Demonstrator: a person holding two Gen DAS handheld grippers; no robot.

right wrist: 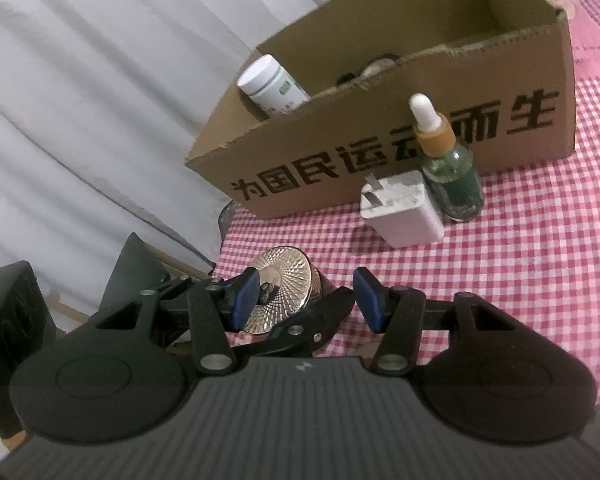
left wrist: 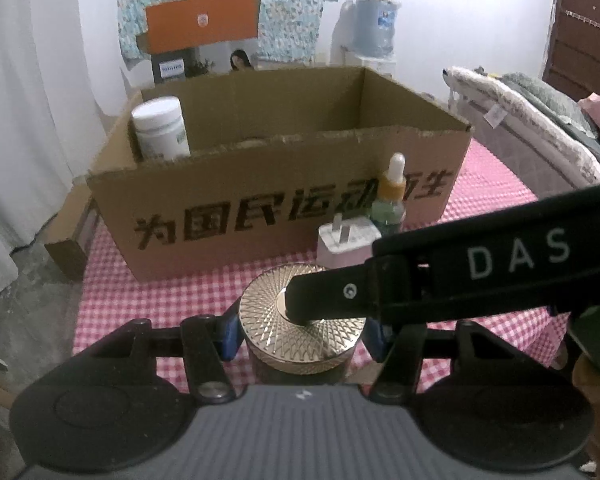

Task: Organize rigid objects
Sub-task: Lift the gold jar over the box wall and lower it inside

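Jar (left wrist: pixel 300 332) body hidden under gold lid; box (left wrist: pixel 276 216) contents half-hidden

One cardboard box (left wrist: pixel 260 216), one white bottle (left wrist: pixel 161 128) inside – one dropper bottle (right wrist: pixel 448 160), one charger (right wrist: pixel 400 212), one gold-lidded jar (left wrist: pixel 300 316).

A home bedroom: ahead of the tool, past the box (left wrist: pixel 284 184), a bed (left wrist: pixel 540 128) with blankets lies to the right, a water jug (left wrist: pixel 374 24) and floral cloth (left wrist: pixel 292 8) behind, curtain (left wrist: pixel 28 120) left
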